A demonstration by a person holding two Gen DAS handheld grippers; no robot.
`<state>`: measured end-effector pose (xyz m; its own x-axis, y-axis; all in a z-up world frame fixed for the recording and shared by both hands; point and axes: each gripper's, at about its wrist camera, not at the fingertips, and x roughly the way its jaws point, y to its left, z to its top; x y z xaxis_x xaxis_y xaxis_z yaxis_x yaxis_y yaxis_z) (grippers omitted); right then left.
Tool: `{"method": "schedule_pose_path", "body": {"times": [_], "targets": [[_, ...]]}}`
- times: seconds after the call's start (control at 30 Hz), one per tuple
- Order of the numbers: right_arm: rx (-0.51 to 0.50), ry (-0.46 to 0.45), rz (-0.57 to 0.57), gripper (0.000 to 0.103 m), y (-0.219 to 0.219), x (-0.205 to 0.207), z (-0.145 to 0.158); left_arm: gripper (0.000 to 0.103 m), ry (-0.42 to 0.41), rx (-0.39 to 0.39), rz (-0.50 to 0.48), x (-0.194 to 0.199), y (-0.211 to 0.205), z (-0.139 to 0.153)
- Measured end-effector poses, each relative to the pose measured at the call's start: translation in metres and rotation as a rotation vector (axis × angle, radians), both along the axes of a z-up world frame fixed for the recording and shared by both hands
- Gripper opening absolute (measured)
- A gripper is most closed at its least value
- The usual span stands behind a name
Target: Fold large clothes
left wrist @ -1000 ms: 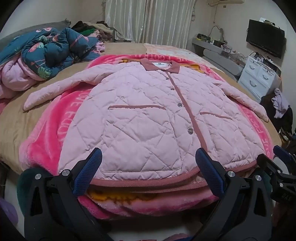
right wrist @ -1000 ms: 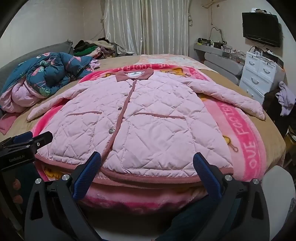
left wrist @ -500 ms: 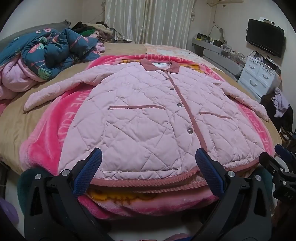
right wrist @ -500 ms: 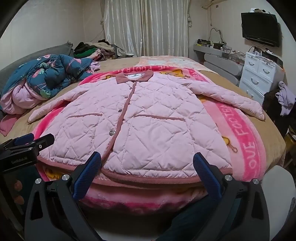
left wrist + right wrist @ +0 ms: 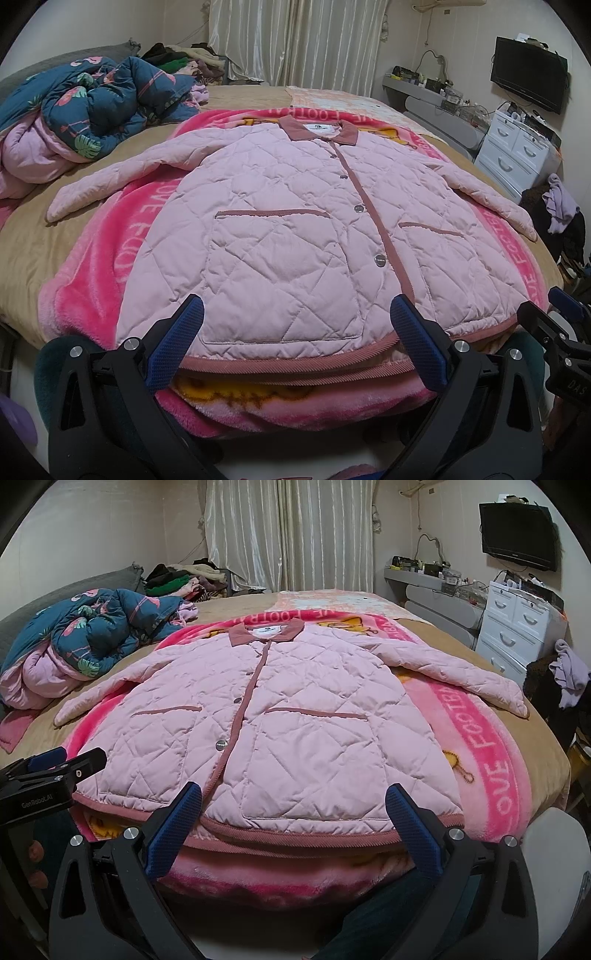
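A pink quilted jacket [image 5: 295, 236] lies flat and buttoned, front up, on a pink blanket [image 5: 96, 266] on the bed, collar far, sleeves spread to both sides. It also shows in the right wrist view [image 5: 295, 738]. My left gripper [image 5: 295, 325] is open and empty, just before the hem's left half. My right gripper [image 5: 293, 808] is open and empty, before the hem's right half. Each gripper shows at the edge of the other's view, the right gripper [image 5: 557, 314] and the left gripper [image 5: 62, 768].
A crumpled blue flamingo duvet [image 5: 88, 110] lies on the bed's far left, with a clothes pile [image 5: 181, 578] behind. A white drawer chest [image 5: 517, 627] and a wall TV [image 5: 517, 535] stand at right. Curtains [image 5: 288, 535] hang at the back.
Both grippers have risen and tilted slightly, so the jacket sits a little lower in both views. Both stay open; the jacket has not moved.
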<state>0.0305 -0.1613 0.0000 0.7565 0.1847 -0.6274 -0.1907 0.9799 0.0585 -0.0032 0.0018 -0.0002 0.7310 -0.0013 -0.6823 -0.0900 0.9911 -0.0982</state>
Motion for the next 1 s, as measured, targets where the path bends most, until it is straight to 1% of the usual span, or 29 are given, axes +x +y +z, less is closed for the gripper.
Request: {"method": "schedule_pose_path", "body": {"times": [1.0], "targets": [[-0.002,0.004,-0.001,0.099,0.0006,0.002,-0.0022,0.095,0.0,0.003,-0.002,0.0058,0.0001,0.0019]]}}
